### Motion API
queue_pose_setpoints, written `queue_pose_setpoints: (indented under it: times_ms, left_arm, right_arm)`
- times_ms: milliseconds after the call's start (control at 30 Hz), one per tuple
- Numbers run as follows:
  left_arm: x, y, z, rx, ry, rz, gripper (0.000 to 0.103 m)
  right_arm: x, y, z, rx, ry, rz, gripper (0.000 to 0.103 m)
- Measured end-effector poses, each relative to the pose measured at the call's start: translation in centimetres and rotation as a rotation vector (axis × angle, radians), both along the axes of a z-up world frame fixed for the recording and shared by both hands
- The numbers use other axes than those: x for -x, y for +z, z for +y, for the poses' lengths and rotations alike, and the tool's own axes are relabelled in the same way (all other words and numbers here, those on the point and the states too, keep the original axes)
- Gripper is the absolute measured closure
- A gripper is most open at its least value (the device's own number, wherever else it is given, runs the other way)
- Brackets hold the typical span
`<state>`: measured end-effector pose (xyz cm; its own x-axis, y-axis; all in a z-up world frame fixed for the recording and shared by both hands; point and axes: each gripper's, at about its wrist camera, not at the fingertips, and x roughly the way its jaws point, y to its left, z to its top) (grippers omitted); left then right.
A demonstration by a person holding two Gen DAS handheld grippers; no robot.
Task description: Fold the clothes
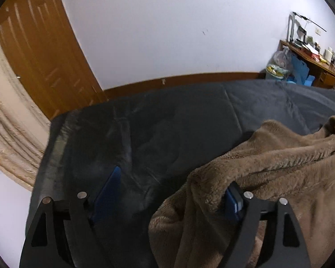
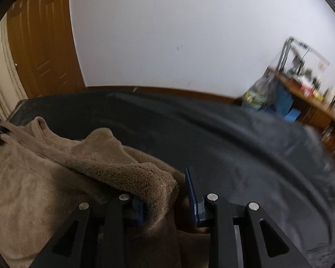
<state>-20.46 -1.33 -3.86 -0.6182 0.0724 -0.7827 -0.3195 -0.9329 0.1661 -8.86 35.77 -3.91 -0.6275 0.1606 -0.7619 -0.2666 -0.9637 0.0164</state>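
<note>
Brown fleece garment (image 1: 268, 167) lies rumpled on dark bedding (image 1: 167, 116), draped loosely between both tools' parted pads.

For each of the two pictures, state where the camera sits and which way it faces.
Left wrist: on the left gripper, looking forward and down over the dark bed cover; brown fleece garment drapes its right finger.
Right wrist: on the right gripper, same heading; fleece lies between its fingers.
Shared: garment, cover, white wall, wooden door, cluttered desk.

Dim indoor lighting, heavy fisheye bending.
Smearing with motion blur at right edge of right wrist view; vignetting black at corners.
</note>
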Motion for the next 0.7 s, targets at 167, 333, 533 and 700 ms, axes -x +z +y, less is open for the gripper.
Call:
queue_pose_setpoints:
  times_ms: [167,333,533,700]
  left_arm:
    - [0.2,0.4,-2.0,-0.213,-0.057,-0.092,0.017]
    - [-0.2,1.8,-5.6,-0.525,-0.092,-0.189,0.017]
    - [-1.5,1.5,-5.5,-0.425,-0.066,-0.195,0.017]
    - [-2.0,0.7,-4.5,-0.536,-0.137,-0.322,0.017]
  right_arm:
    - [-1.2,0.0,2.2,0.195,0.009,0.063,0.044]
    - [-4.1,1.3,3.8,0.345,0.037,0.182,0.040]
    - [-4.4,1.9,3.6,0.417,0.109,0.227,0.033]
    - [-3.9,1.9,2.5,0.518,0.160,0.207,0.033]
